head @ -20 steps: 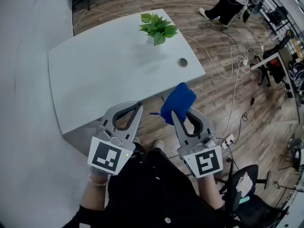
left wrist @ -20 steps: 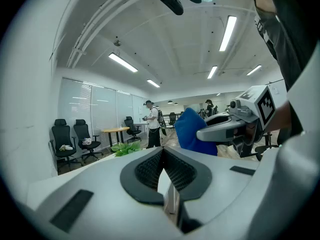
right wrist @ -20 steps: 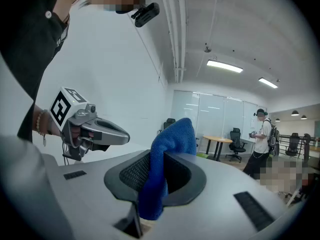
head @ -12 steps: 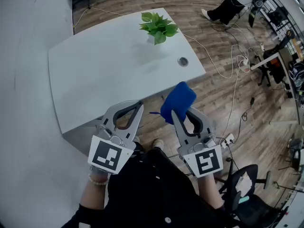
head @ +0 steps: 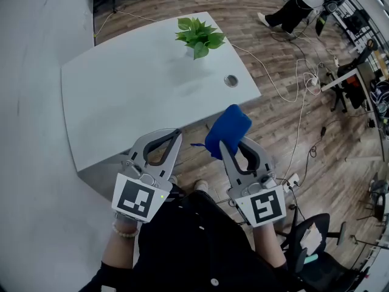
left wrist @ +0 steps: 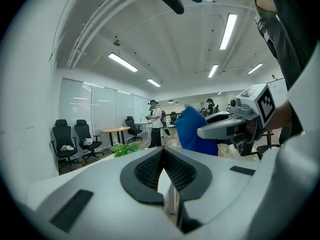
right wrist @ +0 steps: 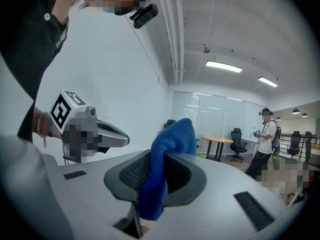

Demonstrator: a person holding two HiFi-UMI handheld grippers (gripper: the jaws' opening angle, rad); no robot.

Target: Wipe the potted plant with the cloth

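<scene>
Right hand-held gripper (head: 223,143) around cloth (head: 229,126)

Left gripper (head: 176,134), right gripper (head: 225,148): pale grey shells, black ribbed pads, white marker cubes (head: 137,201) with black squares. I wear a black buttoned top (head: 200,242); beaded bracelet (head: 124,232), left wrist.

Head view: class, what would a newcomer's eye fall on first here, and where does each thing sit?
The bright blue cloth stands out, pinched in the right gripper just off the near edge of the white table. Next comes the green potted plant at the table's far side, well away from the cloth. The left gripper is shut and empty.
</scene>
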